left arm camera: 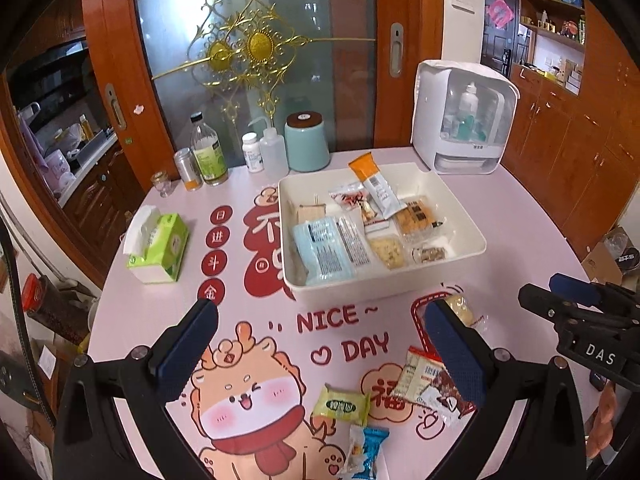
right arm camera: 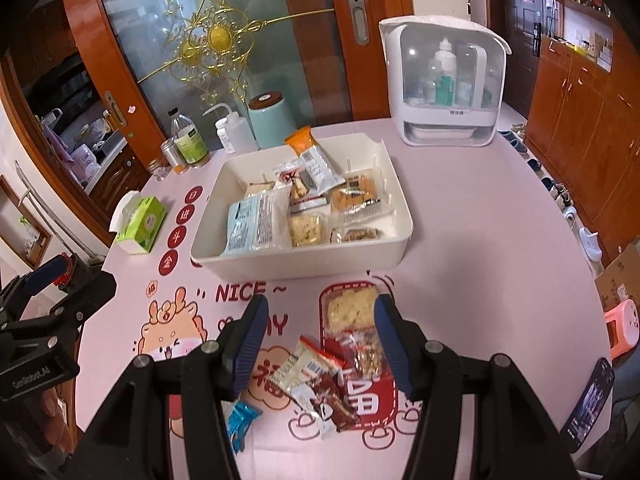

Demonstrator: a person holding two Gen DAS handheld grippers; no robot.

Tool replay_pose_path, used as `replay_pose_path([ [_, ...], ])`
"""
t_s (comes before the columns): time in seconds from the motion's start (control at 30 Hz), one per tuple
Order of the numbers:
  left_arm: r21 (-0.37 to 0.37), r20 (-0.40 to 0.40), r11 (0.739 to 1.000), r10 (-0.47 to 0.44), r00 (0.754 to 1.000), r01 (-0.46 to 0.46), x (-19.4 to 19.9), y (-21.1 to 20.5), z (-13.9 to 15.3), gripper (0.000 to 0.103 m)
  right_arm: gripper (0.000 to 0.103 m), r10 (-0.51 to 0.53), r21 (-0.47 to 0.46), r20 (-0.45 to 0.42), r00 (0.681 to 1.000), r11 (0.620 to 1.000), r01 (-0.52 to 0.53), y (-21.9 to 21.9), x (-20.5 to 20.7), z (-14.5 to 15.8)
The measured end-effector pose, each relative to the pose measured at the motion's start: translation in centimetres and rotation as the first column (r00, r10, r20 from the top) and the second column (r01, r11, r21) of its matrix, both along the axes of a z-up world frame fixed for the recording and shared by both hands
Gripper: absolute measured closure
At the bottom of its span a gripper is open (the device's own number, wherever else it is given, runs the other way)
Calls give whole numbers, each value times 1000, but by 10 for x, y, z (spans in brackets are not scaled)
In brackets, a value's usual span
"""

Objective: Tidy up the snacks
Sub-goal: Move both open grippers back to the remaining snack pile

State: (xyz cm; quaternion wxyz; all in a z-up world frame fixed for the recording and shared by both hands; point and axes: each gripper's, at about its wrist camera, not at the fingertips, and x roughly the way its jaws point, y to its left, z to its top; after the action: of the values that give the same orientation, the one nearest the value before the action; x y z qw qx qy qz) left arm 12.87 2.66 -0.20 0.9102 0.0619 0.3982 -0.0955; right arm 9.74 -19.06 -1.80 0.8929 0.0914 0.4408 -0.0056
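A white tray (left arm camera: pixel 452 261) (right arm camera: pixel 360 258) holds several snack packs, among them a blue pack (left arm camera: pixel 322 249) and an orange-topped bar (left arm camera: pixel 374 186). Loose snacks lie on the pink table in front of it: a pale rice cake (right arm camera: pixel 350 310), a nut bar (right arm camera: pixel 366 354), a white and red pack (right arm camera: pixel 308 364), a brown pack (right arm camera: pixel 332 398), a green pack (left arm camera: pixel 341 405) and a blue pack (left arm camera: pixel 366 454) (right arm camera: pixel 240 420). My left gripper (left arm camera: pixel 320 354) is open and empty above the table. My right gripper (right arm camera: pixel 318 346) is open and empty over the loose snacks; it also shows in the left wrist view (left arm camera: pixel 560 300).
A green tissue box (left arm camera: pixel 158 248) sits left of the tray. Bottles, a can and a teal jar (left arm camera: pixel 307 141) stand at the back. A white cabinet box (left arm camera: pixel 464 118) stands back right. A phone (right arm camera: pixel 588 404) lies at the right edge.
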Motion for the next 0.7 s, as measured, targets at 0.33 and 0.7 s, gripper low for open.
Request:
replay_pose_path([
  [0.33, 35, -52, 999, -28, 998, 30, -24, 5, -43, 0, 47, 25, -14, -65, 998, 1000, -26, 3, -21, -36],
  [0.7, 83, -216, 994, -48, 975, 68, -59, 2, -142, 0, 47, 161, -12, -156, 975, 986, -165, 19, -53, -120],
])
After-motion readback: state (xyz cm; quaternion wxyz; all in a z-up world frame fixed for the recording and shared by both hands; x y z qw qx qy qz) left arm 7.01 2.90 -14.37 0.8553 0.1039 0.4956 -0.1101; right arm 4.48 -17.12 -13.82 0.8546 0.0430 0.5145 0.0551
